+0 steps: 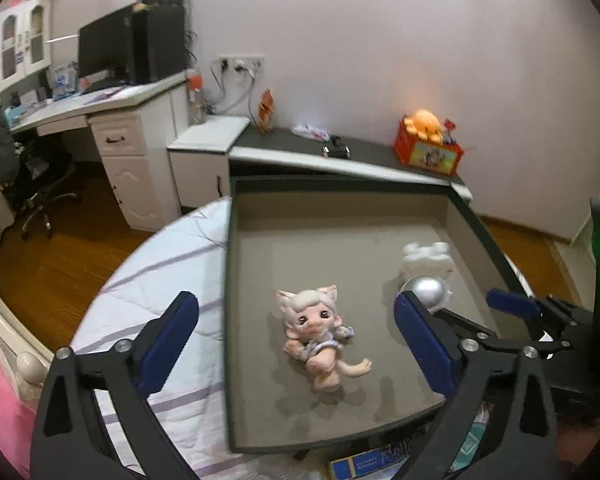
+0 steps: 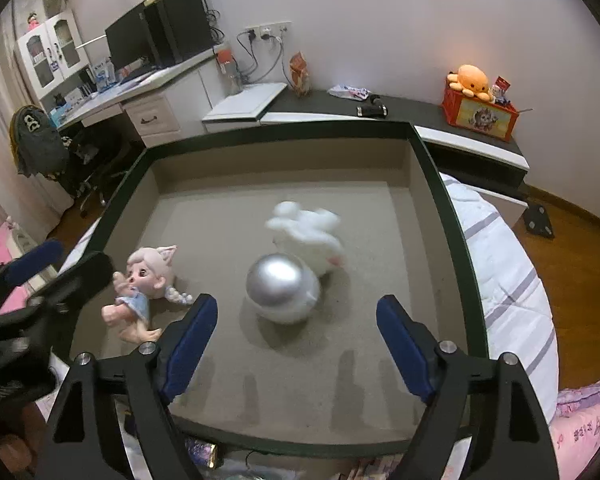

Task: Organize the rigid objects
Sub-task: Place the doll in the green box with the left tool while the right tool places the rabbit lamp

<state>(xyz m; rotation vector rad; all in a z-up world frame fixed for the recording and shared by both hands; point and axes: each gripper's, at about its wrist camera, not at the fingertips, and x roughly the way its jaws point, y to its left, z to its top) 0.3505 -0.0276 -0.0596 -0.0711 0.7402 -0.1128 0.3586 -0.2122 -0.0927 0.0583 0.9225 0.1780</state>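
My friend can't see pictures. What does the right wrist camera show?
The open right gripper hovers over a grey tray holding a silver ball, a blurry white toy and a doll lying on its back.

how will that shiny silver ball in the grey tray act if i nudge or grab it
The shiny silver ball looks round and smooth, so a nudge would probably roll it across the flat grey tray. Its glossy curve may slip from the right gripper, whose fingers stand open. The blurred white plush rabbit sits close behind and might stop it.
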